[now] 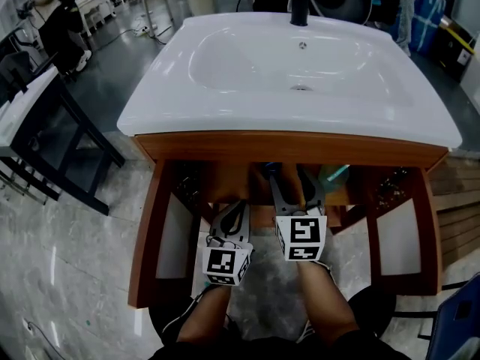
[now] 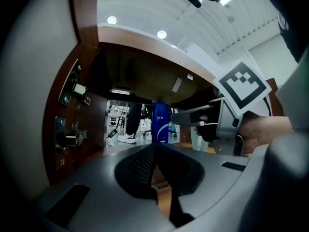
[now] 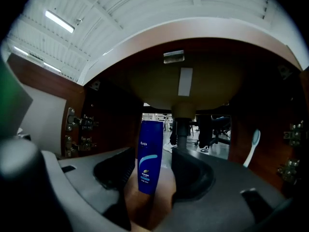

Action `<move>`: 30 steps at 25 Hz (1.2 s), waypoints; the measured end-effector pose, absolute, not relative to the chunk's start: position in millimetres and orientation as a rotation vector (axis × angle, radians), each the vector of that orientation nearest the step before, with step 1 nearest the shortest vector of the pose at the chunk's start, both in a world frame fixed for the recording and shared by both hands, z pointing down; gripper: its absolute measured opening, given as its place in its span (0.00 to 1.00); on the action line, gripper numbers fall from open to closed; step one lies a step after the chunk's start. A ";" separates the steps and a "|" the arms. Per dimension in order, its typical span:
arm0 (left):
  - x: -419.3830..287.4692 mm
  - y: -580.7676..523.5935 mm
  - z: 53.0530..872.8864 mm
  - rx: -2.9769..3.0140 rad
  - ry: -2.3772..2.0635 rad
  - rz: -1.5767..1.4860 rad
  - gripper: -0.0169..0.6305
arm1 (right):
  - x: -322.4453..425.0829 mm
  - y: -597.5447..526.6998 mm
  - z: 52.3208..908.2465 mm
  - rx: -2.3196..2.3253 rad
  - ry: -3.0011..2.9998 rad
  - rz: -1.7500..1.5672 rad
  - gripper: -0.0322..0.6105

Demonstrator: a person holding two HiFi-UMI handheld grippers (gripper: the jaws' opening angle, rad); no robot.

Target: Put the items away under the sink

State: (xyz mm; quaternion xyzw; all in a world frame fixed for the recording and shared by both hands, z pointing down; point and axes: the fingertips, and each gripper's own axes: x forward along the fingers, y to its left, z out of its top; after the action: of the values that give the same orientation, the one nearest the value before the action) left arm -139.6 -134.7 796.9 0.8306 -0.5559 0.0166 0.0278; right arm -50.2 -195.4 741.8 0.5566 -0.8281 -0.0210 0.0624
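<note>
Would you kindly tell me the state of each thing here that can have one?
Cabinet doors: open.
Blue bottle: upright in the cabinet, not gripped.
Right tongs: open, with the bottle between them.
Left tongs: shut, empty.
Sink: empty.

A white sink (image 1: 225, 88) tops a wooden cabinet (image 1: 292, 147) whose two doors stand open over a marbled floor (image 1: 67, 276). The right claw (image 1: 297, 192) reaches into the opening with its jaws apart. The left claw (image 1: 231, 222) sits just beside it, lower in the frame.
</note>
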 end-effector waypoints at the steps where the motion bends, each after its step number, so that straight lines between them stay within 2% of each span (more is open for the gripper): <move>1: -137.5 -134.7 794.6 2.575 -1.716 0.050 0.05 | -43.9 -189.9 741.6 1.696 -2.494 -0.076 0.41; 6: -135.8 -132.2 784.3 2.591 -1.710 0.044 0.05 | -20.5 -168.0 752.0 1.761 -2.454 -0.099 0.13; 8: -134.3 -129.4 775.7 2.601 -1.705 0.024 0.05 | -16.8 -158.9 758.5 1.753 -2.456 -0.086 0.08; 17: -121.0 -110.8 758.2 2.600 -1.646 0.073 0.05 | -19.6 -126.0 750.7 1.647 -2.508 0.018 0.08; 30: -79.7 -84.4 538.0 2.533 -1.542 0.152 0.05 | 13.8 -78.9 526.0 1.592 -2.449 0.174 0.08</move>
State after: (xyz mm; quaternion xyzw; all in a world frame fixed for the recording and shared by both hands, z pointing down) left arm -79.7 -84.4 538.0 0.8500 -0.5173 0.0509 0.0859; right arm 13.8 -78.9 526.0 0.5408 -0.8322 0.0590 0.1074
